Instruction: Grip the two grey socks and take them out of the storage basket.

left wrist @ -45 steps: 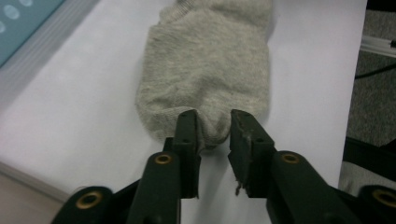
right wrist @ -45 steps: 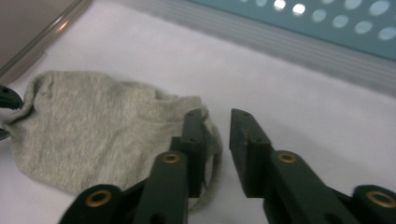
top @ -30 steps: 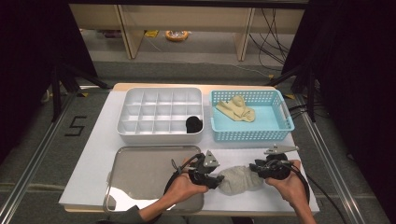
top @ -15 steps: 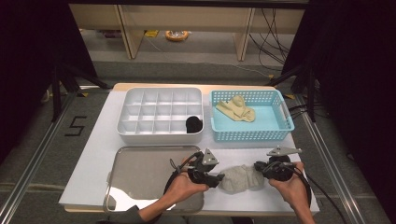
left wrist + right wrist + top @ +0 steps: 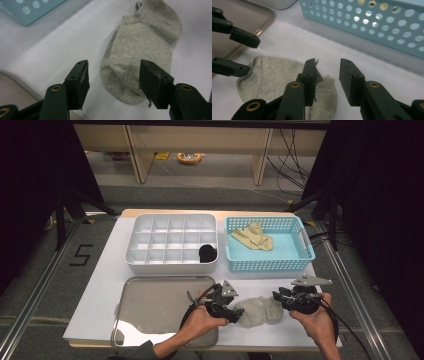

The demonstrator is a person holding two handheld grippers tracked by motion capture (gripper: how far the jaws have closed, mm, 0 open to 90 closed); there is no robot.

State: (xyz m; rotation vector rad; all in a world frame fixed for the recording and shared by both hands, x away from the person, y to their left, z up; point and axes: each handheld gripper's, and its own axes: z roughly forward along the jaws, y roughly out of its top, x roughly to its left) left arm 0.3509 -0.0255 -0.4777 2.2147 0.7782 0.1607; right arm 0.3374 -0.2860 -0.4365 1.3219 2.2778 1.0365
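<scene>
As both tongs (image 5: 235, 314) gape, grey sock (image 5: 257, 310) lies free.

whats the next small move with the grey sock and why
Probably close the left gripper on the near end of the grey sock. Its jaws have just been opening and now straddle that end without pressing it, and the right gripper is open too, so the sock lies loose on the table.

**Cloth, metal and plastic**

The grey sock (image 5: 140, 60) is matt, finely ribbed knit cloth. At its nine o'clock, the tray (image 5: 155, 295) is brushed, faintly glossy metal. The blue basket (image 5: 374, 27) is smooth perforated plastic.
</scene>
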